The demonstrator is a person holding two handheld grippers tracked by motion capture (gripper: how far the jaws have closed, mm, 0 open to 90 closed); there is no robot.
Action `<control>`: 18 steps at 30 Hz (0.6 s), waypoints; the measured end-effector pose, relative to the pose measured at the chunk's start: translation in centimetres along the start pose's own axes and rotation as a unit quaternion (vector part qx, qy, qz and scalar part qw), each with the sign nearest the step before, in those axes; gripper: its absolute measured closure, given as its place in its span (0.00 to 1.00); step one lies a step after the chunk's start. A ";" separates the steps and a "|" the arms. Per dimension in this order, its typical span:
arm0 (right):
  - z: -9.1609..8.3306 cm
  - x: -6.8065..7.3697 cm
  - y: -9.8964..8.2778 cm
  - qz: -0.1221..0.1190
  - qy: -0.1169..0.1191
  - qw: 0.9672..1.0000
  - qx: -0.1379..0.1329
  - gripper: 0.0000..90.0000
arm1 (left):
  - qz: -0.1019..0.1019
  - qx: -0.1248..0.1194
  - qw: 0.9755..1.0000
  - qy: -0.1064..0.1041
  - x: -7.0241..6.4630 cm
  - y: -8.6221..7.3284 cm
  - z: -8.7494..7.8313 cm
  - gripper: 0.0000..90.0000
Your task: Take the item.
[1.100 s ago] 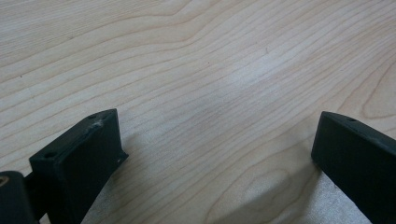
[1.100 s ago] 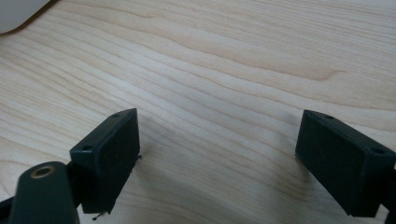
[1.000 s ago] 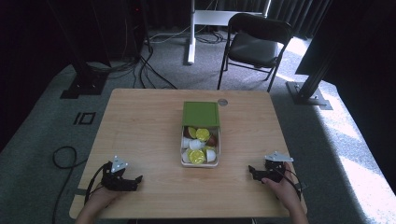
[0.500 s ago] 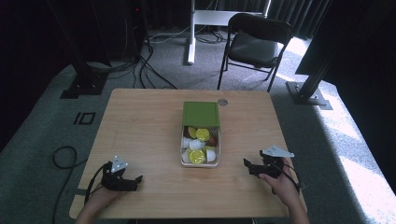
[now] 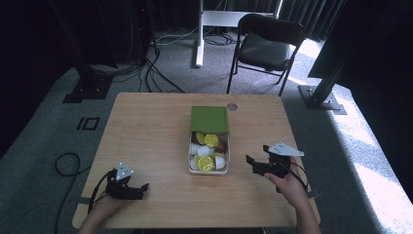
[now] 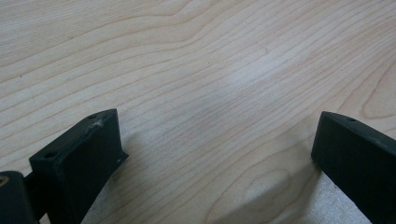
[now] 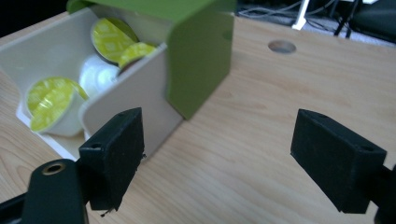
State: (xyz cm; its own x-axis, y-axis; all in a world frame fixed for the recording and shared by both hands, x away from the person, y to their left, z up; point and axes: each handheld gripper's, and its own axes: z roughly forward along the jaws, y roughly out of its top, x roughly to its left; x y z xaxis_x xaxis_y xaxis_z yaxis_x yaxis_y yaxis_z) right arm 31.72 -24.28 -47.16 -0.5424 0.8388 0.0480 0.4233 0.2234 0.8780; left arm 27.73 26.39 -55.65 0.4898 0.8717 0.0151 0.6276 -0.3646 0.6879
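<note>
A white box (image 5: 227,155) with its green lid (image 5: 209,119) swung open stands mid-table, holding several yellow-topped and white capsules (image 5: 205,163). My right gripper (image 5: 251,165) hovers just right of the box, off the table, jaws pointing at it. In the right gripper view my right gripper (image 7: 233,140) is open and holds nothing; its jaws have closed slightly. The box wall (image 7: 135,88), lid (image 7: 198,60) and capsules (image 7: 49,102) lie ahead on its left. My left gripper (image 5: 140,190) rests open near the table's front left, over bare wood (image 6: 219,140).
The wooden table (image 5: 146,126) has a round cable hole (image 5: 232,106) behind the box. A black chair (image 5: 265,44) and a white desk leg stand beyond the far edge. Cables lie on the grey floor at left.
My right gripper has lifted off the table and drifted slightly toward the box. The left gripper has stayed put.
</note>
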 end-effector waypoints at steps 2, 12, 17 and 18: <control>0.1 0.4 0.4 -0.003 0.006 1.000 -0.003 0.19 | 0.000 0.000 1.000 0.000 0.0 0.0 0.0 0.03; 1.0 2.7 2.8 -0.019 0.039 0.999 -0.025 0.23 | -0.002 -0.001 1.000 0.000 0.0 0.0 0.0 0.03; 1.5 3.6 3.4 -0.024 0.051 0.998 -0.024 0.23 | -0.001 -0.001 1.000 0.000 0.0 0.0 0.0 0.03; 1.9 4.2 3.7 -0.027 0.061 0.997 -0.026 0.23 | -0.002 -0.001 1.000 0.000 0.0 0.0 0.0 0.03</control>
State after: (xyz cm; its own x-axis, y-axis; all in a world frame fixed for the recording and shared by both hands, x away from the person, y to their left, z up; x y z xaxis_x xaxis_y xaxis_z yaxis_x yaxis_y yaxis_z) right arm 32.35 -19.04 -44.63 -0.6486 0.7591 0.0546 0.3547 0.2381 0.9042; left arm 27.73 26.36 -55.66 0.4876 0.8730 0.0126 0.6280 -0.3607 0.6896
